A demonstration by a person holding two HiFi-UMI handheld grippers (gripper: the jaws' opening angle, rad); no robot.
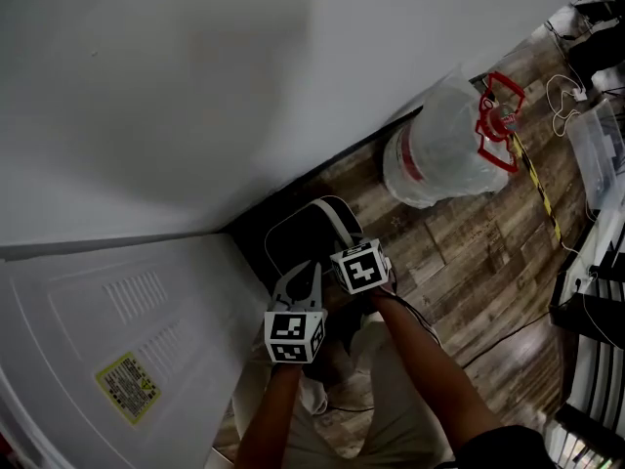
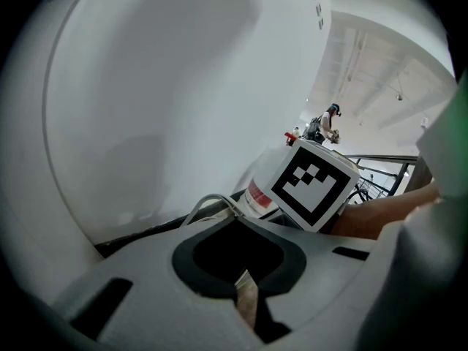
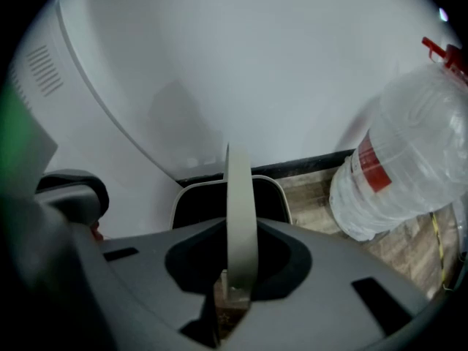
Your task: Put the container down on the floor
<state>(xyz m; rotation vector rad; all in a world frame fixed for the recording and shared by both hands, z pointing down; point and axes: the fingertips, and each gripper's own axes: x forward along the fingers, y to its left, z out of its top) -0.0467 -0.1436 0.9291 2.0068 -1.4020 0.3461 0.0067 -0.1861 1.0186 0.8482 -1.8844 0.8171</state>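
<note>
right hand-held gripper (image 3: 232, 298): clamped on container (image 1: 303, 233) handle (image 3: 240, 218) | left hand-held gripper (image 2: 245, 298): jaws together

Grey left tongs (image 2: 245, 298) and right tongs (image 3: 230, 291) carry black-and-white marker cubes. Below them, the container (image 1: 337, 203) is black with a pale rim. To their right stands a clear, red-banded bottle (image 1: 439, 154) on the brown woodgrain floor (image 1: 469, 252).

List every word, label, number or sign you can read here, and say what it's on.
Yellow rectangular sticker on the white panelled door: print too small to read.
Red band on the clear plastic water jug: no legible text.
Black-and-white marker cubes: patterns only, no words.
Nothing here can be quoted.
</note>
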